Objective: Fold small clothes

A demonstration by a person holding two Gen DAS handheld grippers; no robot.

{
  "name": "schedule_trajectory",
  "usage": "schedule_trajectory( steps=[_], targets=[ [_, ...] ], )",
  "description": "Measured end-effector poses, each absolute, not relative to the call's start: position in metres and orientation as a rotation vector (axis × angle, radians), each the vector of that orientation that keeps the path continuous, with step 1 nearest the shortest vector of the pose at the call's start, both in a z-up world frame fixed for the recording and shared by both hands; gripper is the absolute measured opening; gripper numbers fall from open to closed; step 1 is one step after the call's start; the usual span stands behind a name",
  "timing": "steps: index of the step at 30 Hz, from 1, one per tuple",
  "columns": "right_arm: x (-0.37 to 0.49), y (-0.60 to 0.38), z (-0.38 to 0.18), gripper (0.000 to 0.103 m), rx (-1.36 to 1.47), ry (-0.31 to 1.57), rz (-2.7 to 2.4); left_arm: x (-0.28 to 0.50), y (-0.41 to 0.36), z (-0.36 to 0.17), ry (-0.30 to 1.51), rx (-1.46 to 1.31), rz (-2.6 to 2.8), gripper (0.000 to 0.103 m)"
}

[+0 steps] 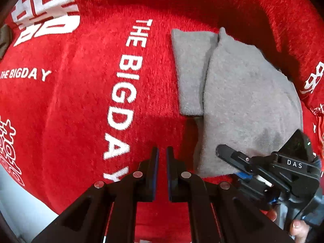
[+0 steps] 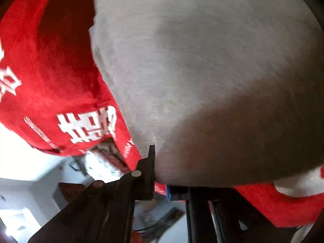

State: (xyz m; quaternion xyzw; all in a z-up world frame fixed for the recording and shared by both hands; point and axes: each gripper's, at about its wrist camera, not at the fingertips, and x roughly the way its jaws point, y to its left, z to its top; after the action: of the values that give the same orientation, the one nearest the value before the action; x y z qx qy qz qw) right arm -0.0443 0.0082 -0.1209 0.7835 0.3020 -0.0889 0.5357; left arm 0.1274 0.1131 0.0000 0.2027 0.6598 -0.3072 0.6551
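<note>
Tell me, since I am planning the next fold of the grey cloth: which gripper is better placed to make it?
Probably the right gripper: it is at the grey cloth's near edge, jaws shut there. The left gripper is shut, empty, over the red blanket beside it.

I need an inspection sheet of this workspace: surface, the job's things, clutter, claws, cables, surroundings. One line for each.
Surface: red plush cloth with white print, "THE BIGDAY".
Job's things: grey garment lies on the cloth, partly folded, one layer over another.
Clutter: nothing seen.
Claws: left claw shut, empty, over the red cloth; right claw shut at the garment's near edge, which fills the right wrist view; a grip on the fabric cannot be confirmed.
Cables: nothing clearly seen.
Surroundings: pale floor beyond the cloth's edge; blurred.
</note>
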Motion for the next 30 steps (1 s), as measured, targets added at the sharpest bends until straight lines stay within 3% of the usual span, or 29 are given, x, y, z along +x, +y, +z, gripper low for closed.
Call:
schedule_trajectory(
  steps=[11, 18, 19, 20, 21, 22, 30],
  targets=[
    [-0.035, 0.02, -0.102, 0.012, 1.639, 1.033, -0.147, 0.134, 0.111, -0.005, 1.486, 0.478, -0.687, 0.008],
    [-0.065, 0.008, -0.07, 0.016, 1.478, 1.085, -0.166, 0.138, 0.111, -0.004, 1.49, 0.412, -0.678, 0.008],
    [-0.069, 0.005, -0.067, 0.027, 1.464, 1.086, -0.175, 0.136, 0.11, -0.004, 1.49, 0.411, -0.686, 0.033],
    [-0.074, 0.002, -0.062, 0.04, 1.444, 1.086, -0.192, 0.135, 0.109, -0.004, 1.496, 0.412, -0.695, 0.101],
    [-0.077, -0.002, -0.06, 0.046, 1.437, 1.083, -0.203, 0.134, 0.107, -0.007, 1.488, 0.397, -0.704, 0.098],
    [-0.082, -0.006, -0.056, 0.053, 1.425, 1.072, -0.216, 0.132, 0.107, -0.009, 1.476, 0.386, -0.714, 0.103],
    [-0.082, -0.029, -0.029, 0.054, 1.327, 1.03, -0.3, 0.131, 0.086, -0.038, 1.428, 0.431, -0.706, 0.103]
  ],
)
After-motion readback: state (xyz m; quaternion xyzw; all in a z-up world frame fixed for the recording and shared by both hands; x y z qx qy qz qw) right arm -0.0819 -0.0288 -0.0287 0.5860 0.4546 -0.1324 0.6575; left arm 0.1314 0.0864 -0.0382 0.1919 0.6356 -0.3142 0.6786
